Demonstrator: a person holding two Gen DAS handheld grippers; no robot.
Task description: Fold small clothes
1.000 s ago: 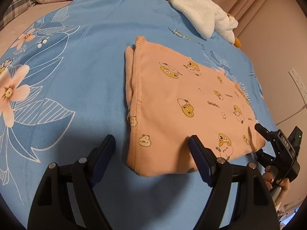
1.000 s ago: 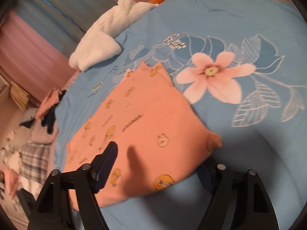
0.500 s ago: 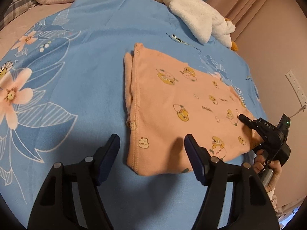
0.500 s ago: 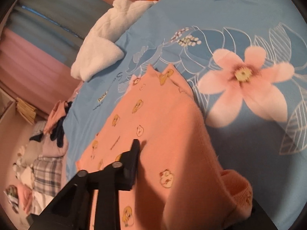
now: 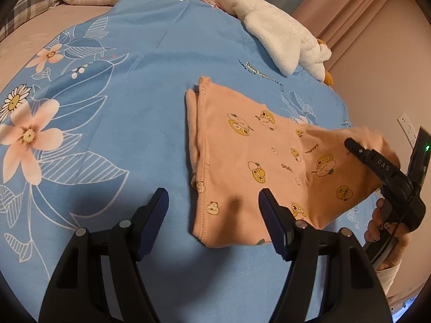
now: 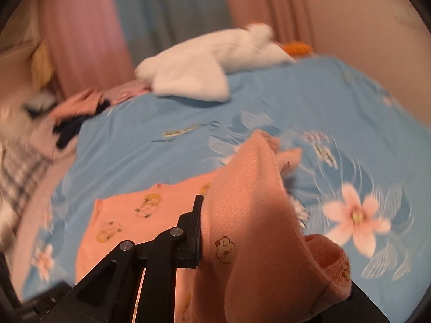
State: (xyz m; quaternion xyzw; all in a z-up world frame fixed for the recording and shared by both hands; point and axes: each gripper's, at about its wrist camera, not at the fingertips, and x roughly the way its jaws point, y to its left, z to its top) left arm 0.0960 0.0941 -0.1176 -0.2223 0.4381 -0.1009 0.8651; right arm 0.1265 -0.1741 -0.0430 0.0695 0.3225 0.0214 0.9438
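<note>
A small orange garment with yellow cartoon prints lies on the blue flowered bedsheet. My left gripper is open and empty, hovering over the garment's near left corner. My right gripper is shut on the garment's right edge and holds it lifted off the sheet. In the right wrist view the raised orange garment drapes over my right gripper and hides its right finger.
A white plush toy lies at the far side of the bed; it also shows in the right wrist view. Crumpled clothes and a plaid pillow lie at the far left. A wall with an outlet stands at right.
My right gripper has shut on the garment's right edge and lifted it, swinging up and toward the left. My left gripper has stayed open over the near left corner.
</note>
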